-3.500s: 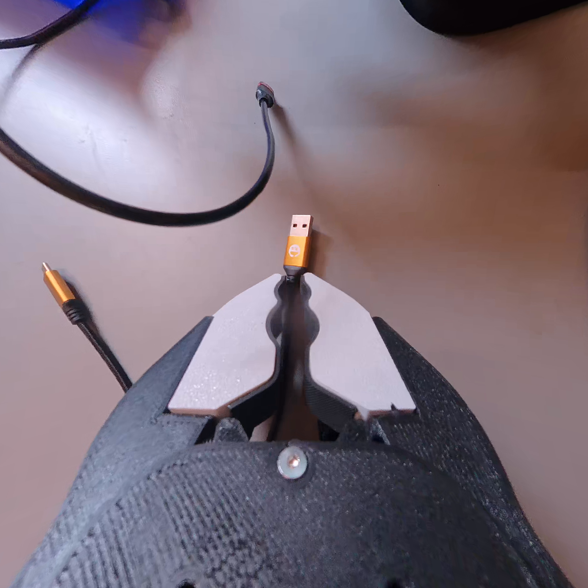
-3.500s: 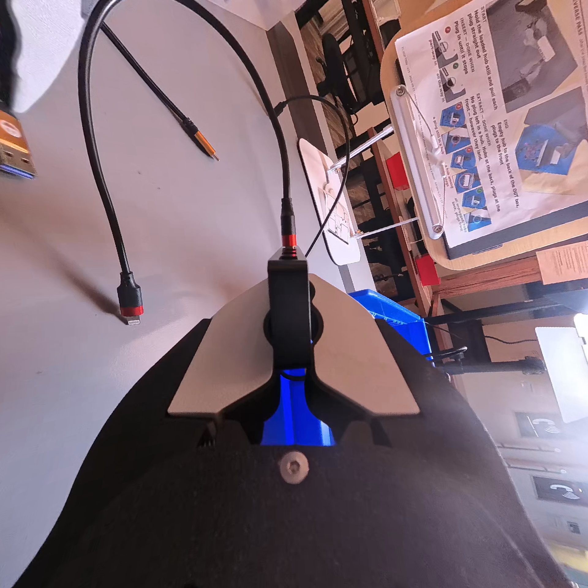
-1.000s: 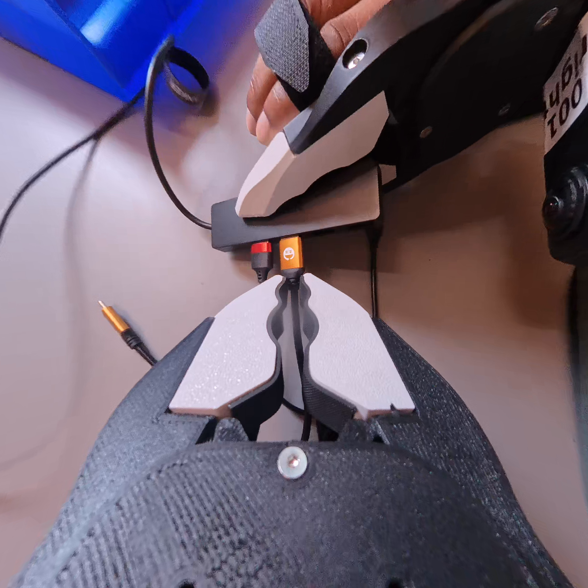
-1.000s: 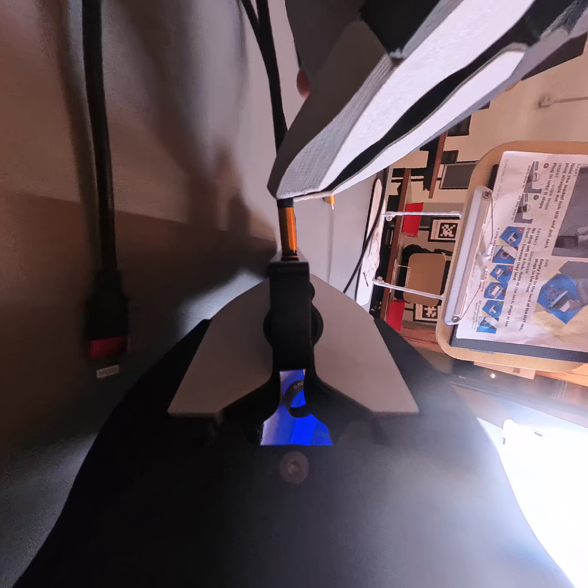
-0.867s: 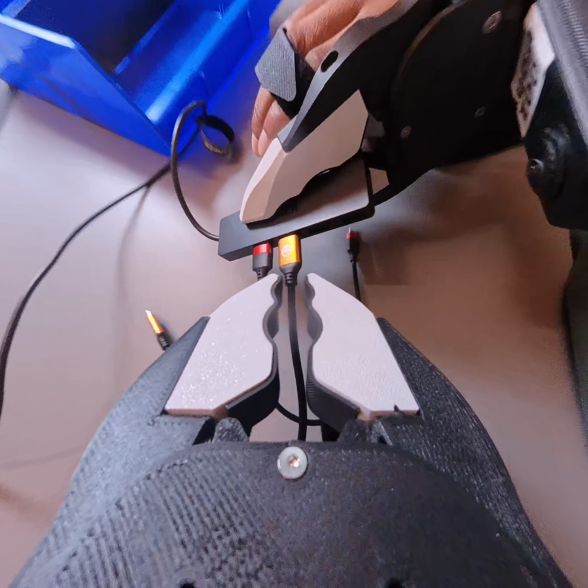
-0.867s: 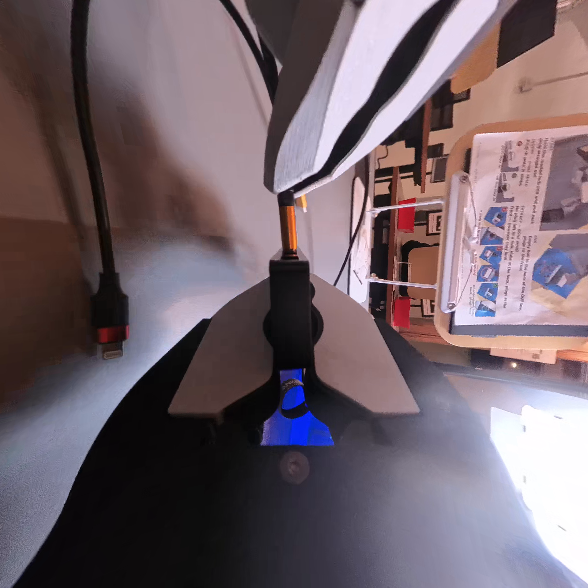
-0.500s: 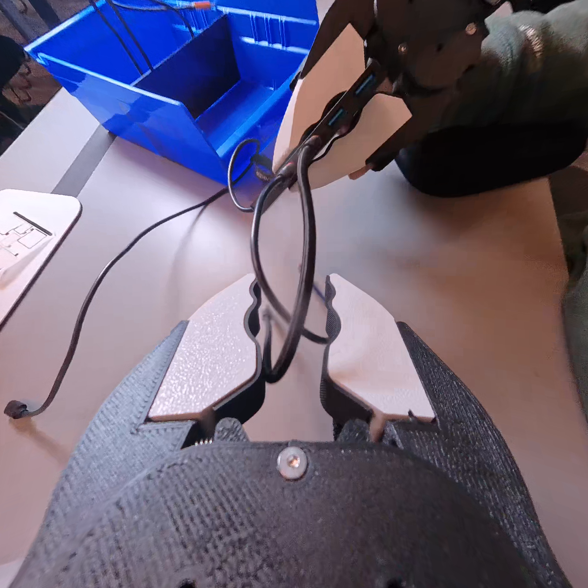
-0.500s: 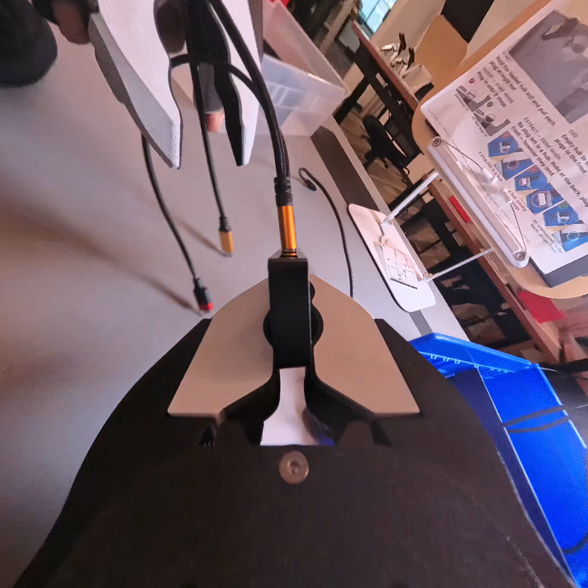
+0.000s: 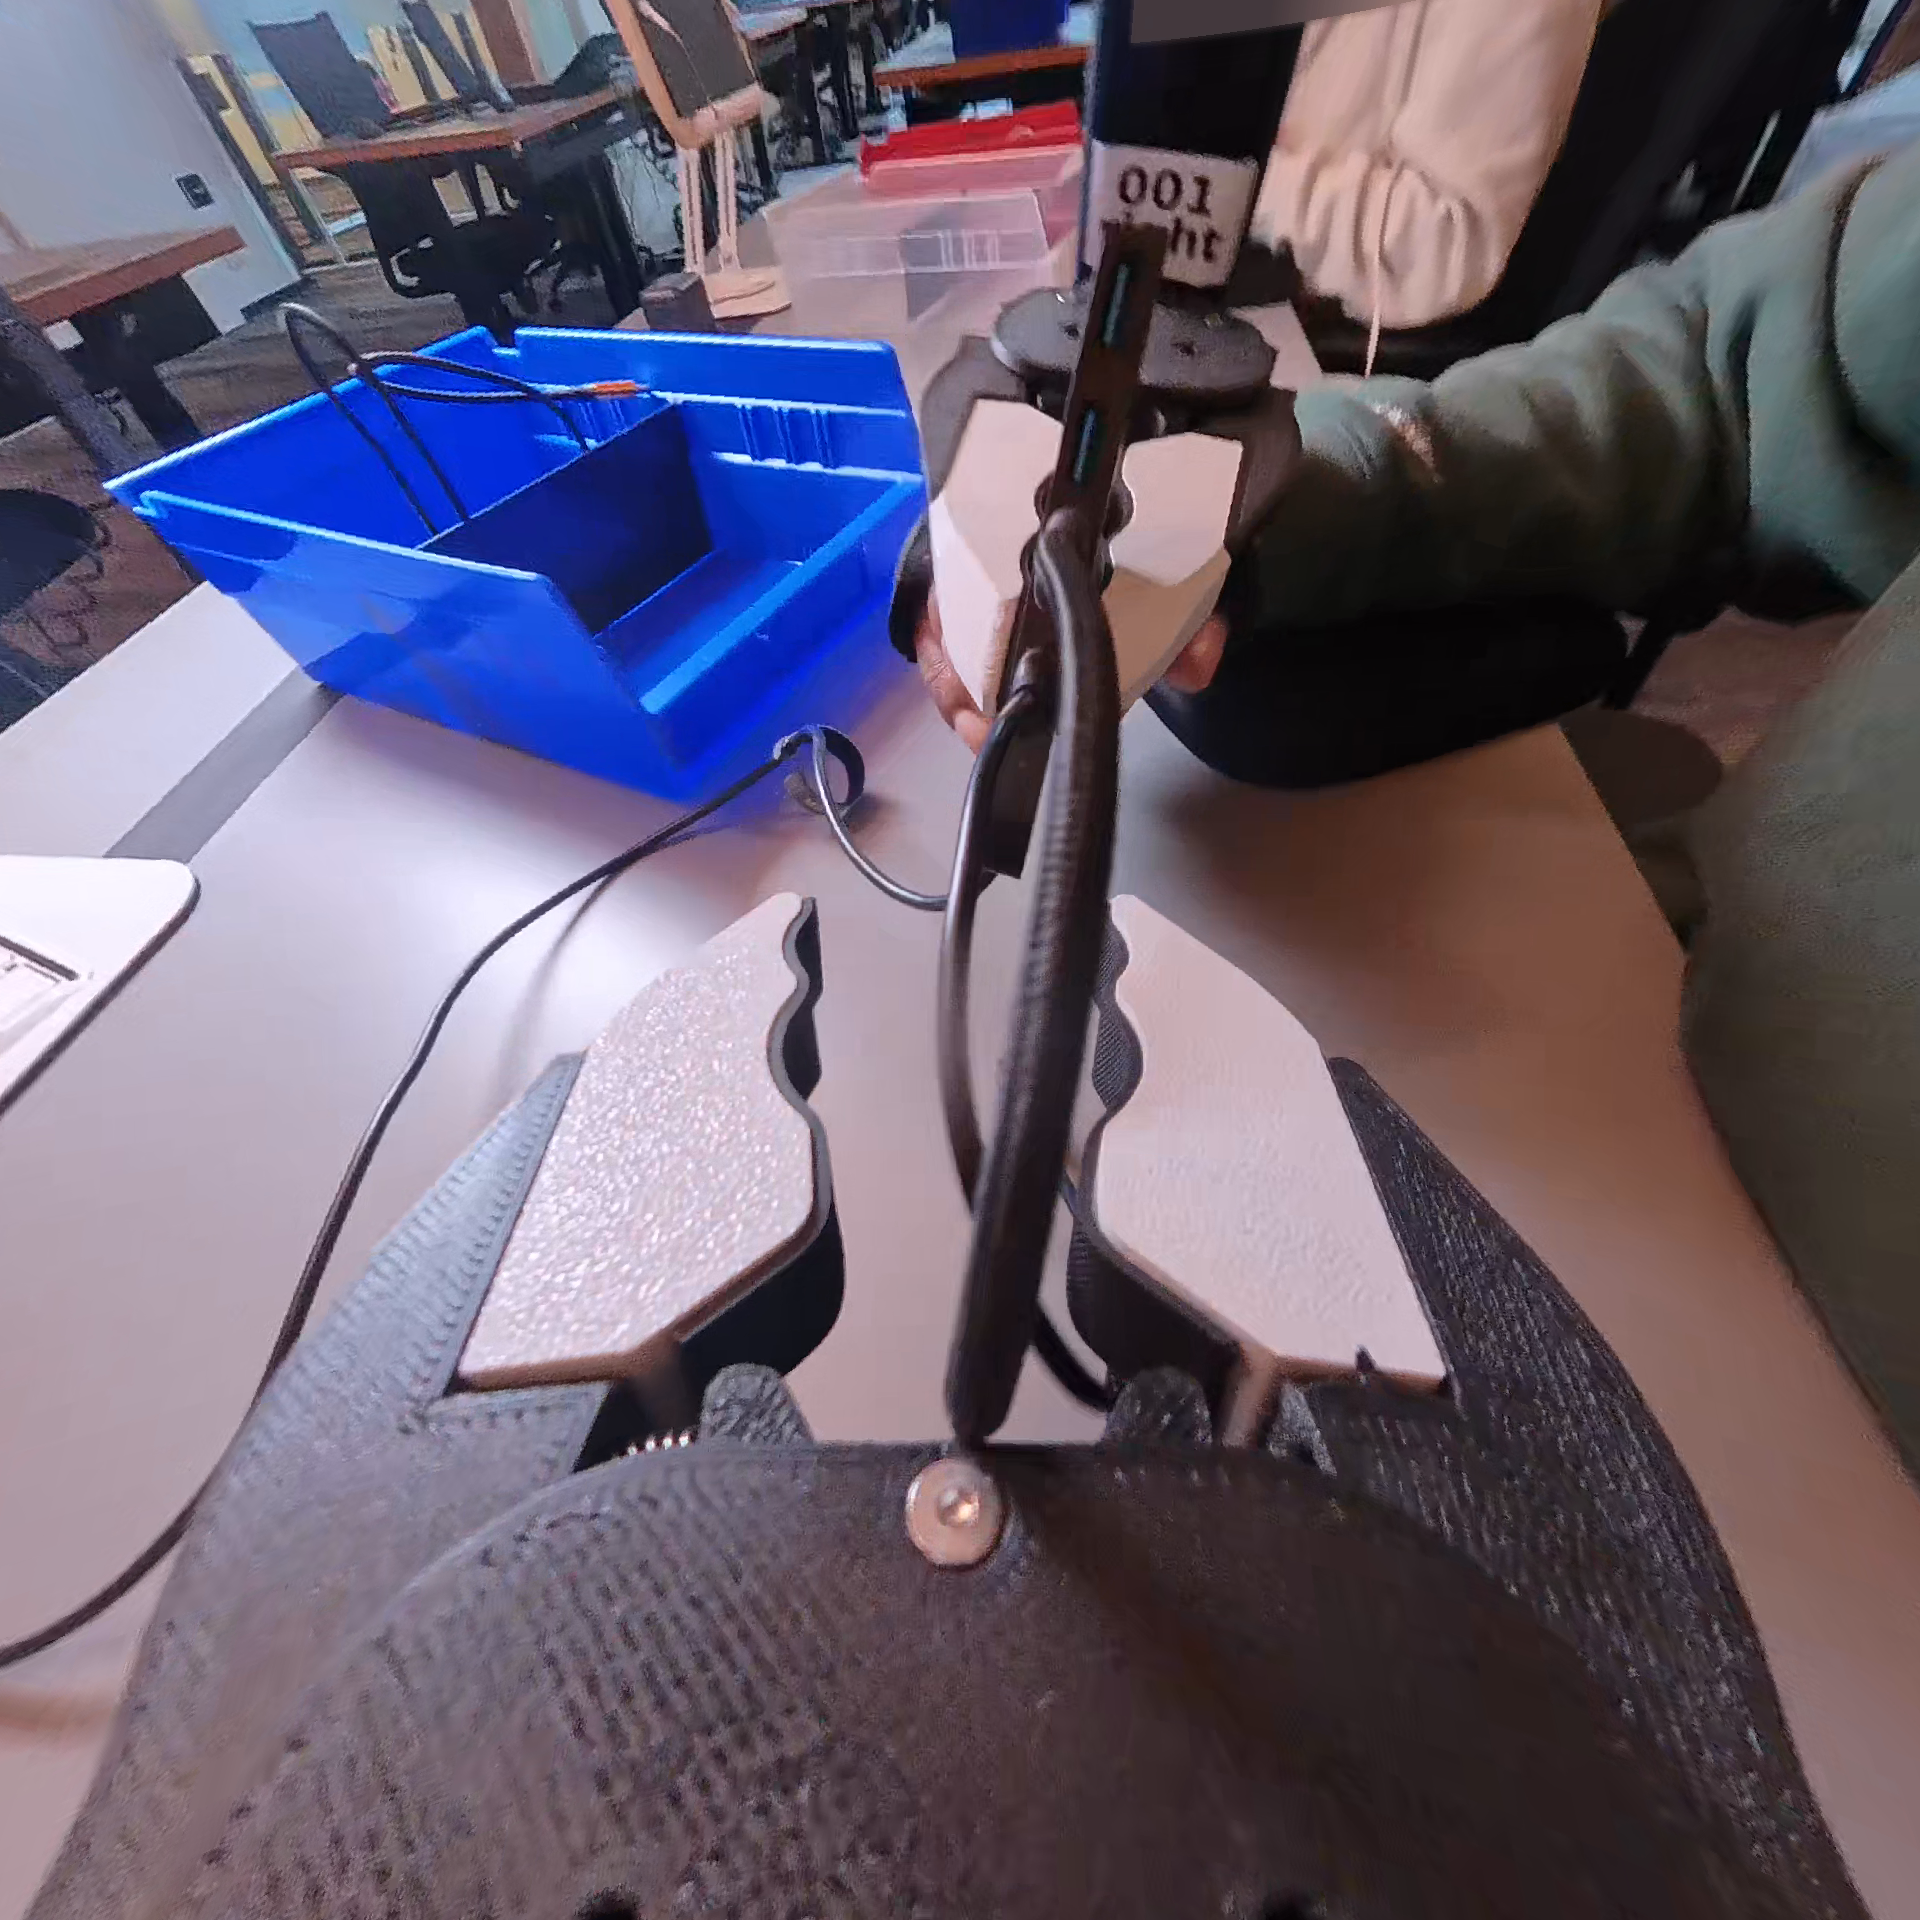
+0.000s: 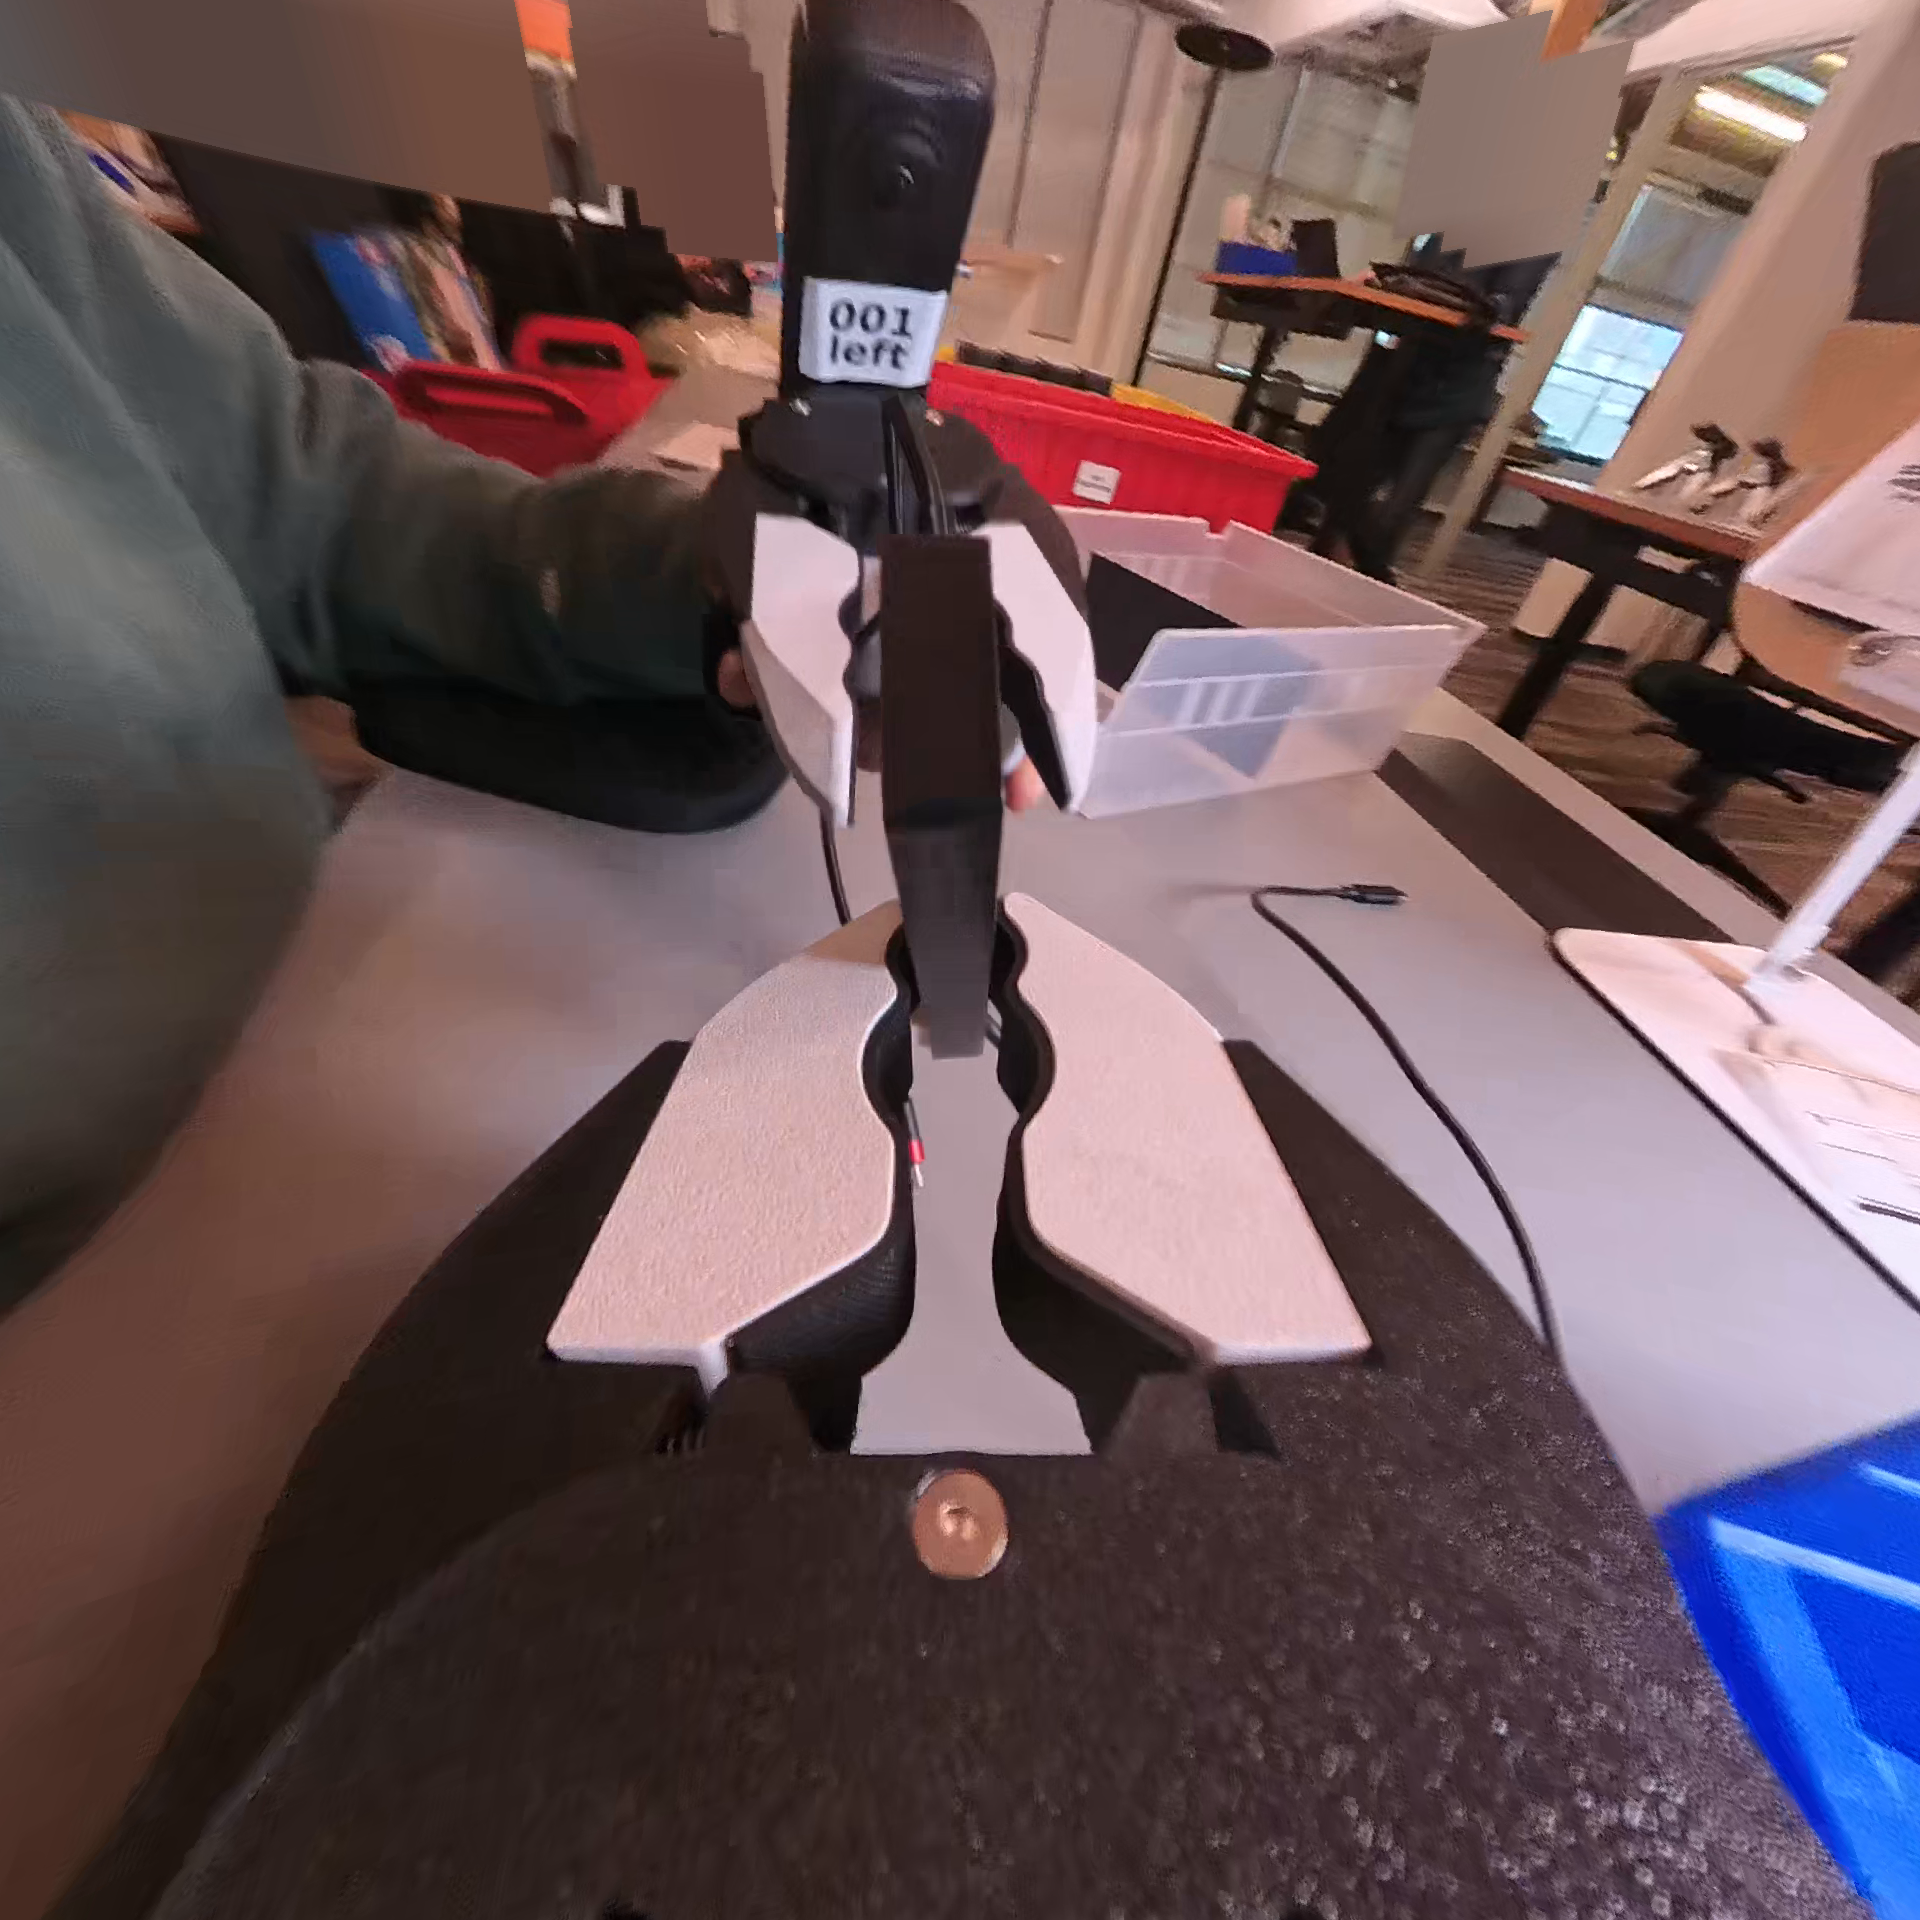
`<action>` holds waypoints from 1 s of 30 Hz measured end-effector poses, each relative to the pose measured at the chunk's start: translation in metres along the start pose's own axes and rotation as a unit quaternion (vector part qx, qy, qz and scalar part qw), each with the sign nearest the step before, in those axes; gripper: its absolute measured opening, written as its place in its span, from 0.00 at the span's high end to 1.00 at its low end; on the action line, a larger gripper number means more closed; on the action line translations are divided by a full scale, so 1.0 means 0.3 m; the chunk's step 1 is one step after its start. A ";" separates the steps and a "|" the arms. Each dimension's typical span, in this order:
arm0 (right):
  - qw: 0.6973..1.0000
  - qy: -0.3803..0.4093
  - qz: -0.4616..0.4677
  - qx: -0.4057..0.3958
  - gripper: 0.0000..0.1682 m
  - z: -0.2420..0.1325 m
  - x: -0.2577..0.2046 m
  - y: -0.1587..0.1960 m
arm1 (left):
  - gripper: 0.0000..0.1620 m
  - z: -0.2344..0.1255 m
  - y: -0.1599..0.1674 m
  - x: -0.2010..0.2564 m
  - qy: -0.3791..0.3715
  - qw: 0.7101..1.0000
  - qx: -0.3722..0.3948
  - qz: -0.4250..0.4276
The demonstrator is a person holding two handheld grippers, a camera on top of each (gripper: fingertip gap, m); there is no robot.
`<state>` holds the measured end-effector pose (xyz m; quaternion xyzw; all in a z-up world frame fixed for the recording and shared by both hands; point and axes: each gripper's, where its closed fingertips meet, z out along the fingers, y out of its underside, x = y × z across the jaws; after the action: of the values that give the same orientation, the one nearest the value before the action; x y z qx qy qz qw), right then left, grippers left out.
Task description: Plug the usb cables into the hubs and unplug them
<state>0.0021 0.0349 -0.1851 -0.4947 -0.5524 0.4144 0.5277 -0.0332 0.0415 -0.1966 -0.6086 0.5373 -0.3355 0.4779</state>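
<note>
Since 0.5 s ago left gripper spreads wider, empty; right gripper clamps black hub. Two cables hang plugged in.

Braided cable hangs through left claw gap; blue bin blocks far left.

The pale grey table carried a blue divided bin toward its far side. A thin black cable trailed across the surface beside a white stand base, and a clear plastic tray sat near another edge.
</note>
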 end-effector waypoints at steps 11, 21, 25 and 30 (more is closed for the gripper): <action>0.998 -0.030 0.028 -0.052 0.93 0.029 -0.036 0.045 | 1.00 0.005 -0.058 0.041 0.001 1.000 0.024 0.017; 0.990 0.047 -0.058 -0.118 0.89 0.013 -0.010 -0.001 | 1.00 -0.032 -0.058 0.005 -0.018 1.000 0.000 -0.020; 0.991 0.080 -0.059 -0.092 0.93 -0.011 0.028 -0.091 | 0.83 -0.065 -0.097 0.000 -0.012 0.998 0.039 -0.037; 0.992 0.122 -0.026 -0.023 0.93 -0.163 0.179 -0.335 | 0.57 -0.190 -0.214 -0.077 -0.079 0.986 0.136 -0.047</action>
<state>0.0422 0.0677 -0.0724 -0.5392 -0.5059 0.3242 0.5901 -0.0691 0.0493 -0.1155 -0.5870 0.4176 -0.3787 0.5811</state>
